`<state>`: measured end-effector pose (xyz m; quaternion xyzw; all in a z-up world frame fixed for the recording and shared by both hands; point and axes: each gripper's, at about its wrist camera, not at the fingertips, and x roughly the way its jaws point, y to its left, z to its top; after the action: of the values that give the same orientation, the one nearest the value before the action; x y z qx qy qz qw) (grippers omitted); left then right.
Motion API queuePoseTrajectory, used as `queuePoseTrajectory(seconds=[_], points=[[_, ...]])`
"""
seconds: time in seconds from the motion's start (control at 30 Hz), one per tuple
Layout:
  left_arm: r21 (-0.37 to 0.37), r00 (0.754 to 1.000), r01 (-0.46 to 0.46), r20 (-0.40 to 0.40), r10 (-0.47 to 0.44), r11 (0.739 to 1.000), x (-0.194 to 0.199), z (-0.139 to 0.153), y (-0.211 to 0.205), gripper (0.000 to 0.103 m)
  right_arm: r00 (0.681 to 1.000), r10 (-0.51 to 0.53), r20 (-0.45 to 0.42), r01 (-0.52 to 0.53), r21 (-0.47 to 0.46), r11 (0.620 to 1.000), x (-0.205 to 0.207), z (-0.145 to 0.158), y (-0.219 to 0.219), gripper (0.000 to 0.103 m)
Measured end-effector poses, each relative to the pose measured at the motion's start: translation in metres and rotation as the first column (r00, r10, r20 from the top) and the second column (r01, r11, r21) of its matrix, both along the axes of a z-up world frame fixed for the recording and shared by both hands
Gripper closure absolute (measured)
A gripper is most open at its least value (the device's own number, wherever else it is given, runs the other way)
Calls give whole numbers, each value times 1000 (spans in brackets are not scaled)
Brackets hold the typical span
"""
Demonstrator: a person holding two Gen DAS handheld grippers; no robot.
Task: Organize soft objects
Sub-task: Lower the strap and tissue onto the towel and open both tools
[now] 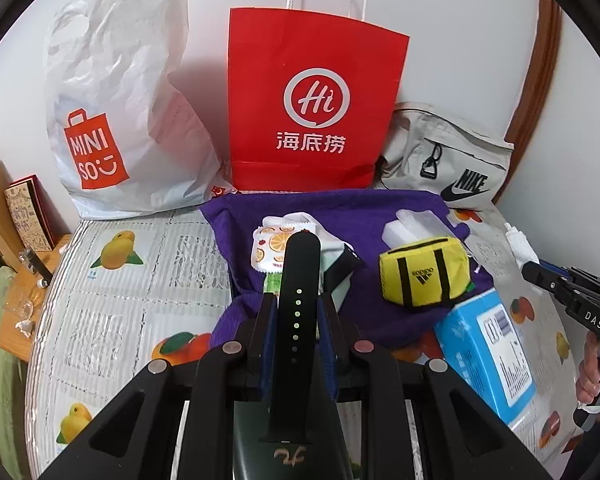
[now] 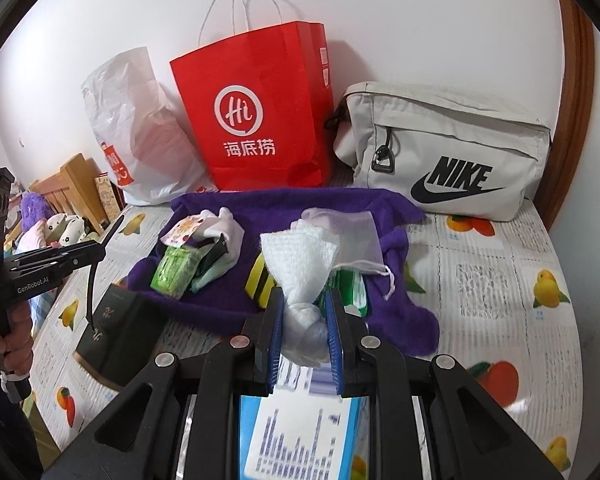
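On the bed, through the left wrist camera, the left gripper [image 1: 298, 312] is seen pinching a black strap [image 1: 296, 304], which stands up between its pads and runs back toward the lens. Beyond it a purple towel [image 1: 360, 216] is spread over the fruit-print sheet [image 1: 112, 300]. On the towel lie a fruit-print packet [image 1: 270, 250] and a yellow pouch [image 1: 424, 270]; a blue box [image 1: 488, 352] sits at the towel's near right corner. Against the wall stand a white bag [image 1: 112, 120], a red bag [image 1: 312, 104] and a grey bag [image 1: 444, 156]. At the right edge the right gripper [image 1: 540, 276] is partly seen, held by a hand [image 1: 596, 376]; its jaws cannot be judged from here.

From the right wrist camera, the right gripper [image 2: 304, 324] is seen clamped on a white cloth [image 2: 300, 264], whose bunched lower end is squeezed between the blue pads while the upper part fans out above. The blue box [image 2: 300, 432] lies directly under the jaws. The purple towel [image 2: 396, 240] is behind, bearing a green box [image 2: 176, 272] and a mesh pouch [image 2: 352, 236]. The left gripper [image 2: 96, 254] is shown at the left with the strap [image 2: 96, 280] hanging from it above a dark box [image 2: 120, 328].
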<state>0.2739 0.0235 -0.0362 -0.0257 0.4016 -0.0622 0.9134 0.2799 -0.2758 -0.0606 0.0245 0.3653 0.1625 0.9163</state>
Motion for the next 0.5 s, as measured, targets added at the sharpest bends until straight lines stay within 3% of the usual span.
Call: queuePoseTrajectory(seconds=[0.5], points=[[-16, 1000, -3, -28, 2, 1000, 45, -12, -3, 83, 1000, 10, -20, -10, -8, 1000, 51, -9, 6, 83]])
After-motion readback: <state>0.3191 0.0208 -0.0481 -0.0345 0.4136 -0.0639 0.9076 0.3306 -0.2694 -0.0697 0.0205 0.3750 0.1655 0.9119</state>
